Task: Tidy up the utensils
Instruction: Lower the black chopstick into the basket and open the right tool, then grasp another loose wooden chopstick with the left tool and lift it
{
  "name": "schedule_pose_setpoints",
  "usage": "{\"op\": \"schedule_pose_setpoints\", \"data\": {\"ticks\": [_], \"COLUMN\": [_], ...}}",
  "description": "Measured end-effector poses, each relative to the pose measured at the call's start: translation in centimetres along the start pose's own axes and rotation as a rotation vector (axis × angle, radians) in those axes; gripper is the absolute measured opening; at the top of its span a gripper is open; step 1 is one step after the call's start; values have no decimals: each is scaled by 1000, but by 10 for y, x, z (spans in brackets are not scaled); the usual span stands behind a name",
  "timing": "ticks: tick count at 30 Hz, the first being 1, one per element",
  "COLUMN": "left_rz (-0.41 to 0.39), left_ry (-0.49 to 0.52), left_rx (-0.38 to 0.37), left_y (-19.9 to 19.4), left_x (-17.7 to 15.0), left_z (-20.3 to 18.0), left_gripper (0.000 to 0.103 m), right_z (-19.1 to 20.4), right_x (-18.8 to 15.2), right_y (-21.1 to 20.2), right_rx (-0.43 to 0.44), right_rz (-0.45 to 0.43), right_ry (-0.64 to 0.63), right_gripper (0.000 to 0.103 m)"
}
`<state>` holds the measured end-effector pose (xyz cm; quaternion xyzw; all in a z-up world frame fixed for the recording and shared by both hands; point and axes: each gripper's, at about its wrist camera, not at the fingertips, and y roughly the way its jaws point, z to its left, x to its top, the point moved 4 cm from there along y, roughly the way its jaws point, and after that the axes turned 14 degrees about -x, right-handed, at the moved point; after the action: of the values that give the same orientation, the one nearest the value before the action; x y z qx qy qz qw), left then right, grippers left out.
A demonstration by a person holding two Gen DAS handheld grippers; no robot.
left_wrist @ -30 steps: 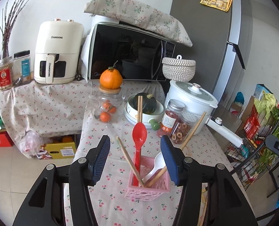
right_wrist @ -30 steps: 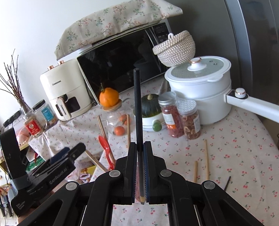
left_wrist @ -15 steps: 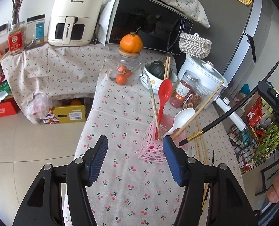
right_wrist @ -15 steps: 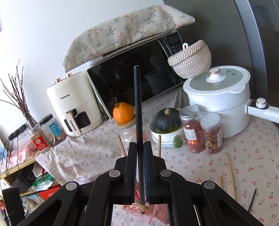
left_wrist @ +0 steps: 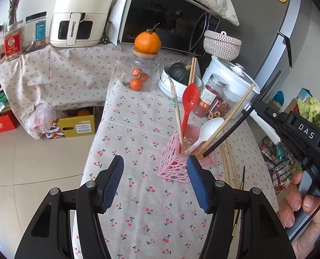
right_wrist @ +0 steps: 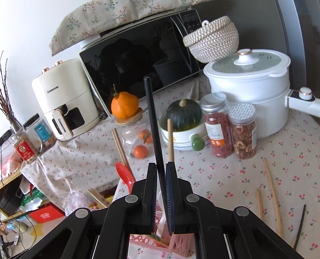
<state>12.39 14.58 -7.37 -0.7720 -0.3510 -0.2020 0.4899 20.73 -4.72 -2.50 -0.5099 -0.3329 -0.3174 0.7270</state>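
Left wrist view: air fryer [left_wrist: 82, 13] reads CHANGHONG; left gripper [left_wrist: 155, 185] fingers spread, right gripper [right_wrist: 161, 192] fingers opening around black chopstick [right_wrist: 154, 127].

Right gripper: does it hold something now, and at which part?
The right gripper has the black chopstick between its pads, near its lower end, over the pink basket; the jaws are opening. The left gripper holds nothing.

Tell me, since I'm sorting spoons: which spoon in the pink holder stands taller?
The red spoon. Its bowl rises well above the white spoon, which leans lower toward the right.
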Motion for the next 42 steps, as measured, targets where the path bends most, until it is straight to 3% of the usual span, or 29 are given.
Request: {"op": "schedule_pose_setpoints", "data": {"ticks": [3, 5, 7, 9, 11, 17, 23, 35, 38, 42], "left_rz": [14, 22, 31, 40, 51, 101, 180, 339, 393, 468], "left_ry": [4, 12, 25, 39, 49, 80, 104, 204, 186, 72], "left_rx": [-4, -5, -6, -7, -9, -7, -9, 21, -14, -109], "left_y": [1, 1, 1, 0, 1, 6, 18, 59, 78, 106], "left_x": [-1, -2, -4, -6, -8, -20, -35, -71, -80, -97], "left_z": [-3, -6, -11, -15, -20, -36, -53, -95, -106, -116], "left_gripper": [65, 70, 72, 74, 78, 83, 85, 85, 85, 83], "right_z": [-6, -12, -18, -25, -33, -62, -93, -165, -182, -202], "right_x": [3, 7, 12, 15, 15, 8, -8, -49, -57, -62], "right_y": [-5, -15, -26, -36, -45, -64, -72, -60, -56, -53], "right_rx": [15, 22, 27, 23, 11, -58, -143, -336, -376, -400], "right_rz": [11, -3, -19, -21, -18, 11, 79, 277, 318, 347], "right_ry": [32, 46, 54, 54, 55, 15, -42, -140, -149, -136], "right_gripper": [15, 34, 44, 49, 62, 79, 88, 92, 92, 92]}}
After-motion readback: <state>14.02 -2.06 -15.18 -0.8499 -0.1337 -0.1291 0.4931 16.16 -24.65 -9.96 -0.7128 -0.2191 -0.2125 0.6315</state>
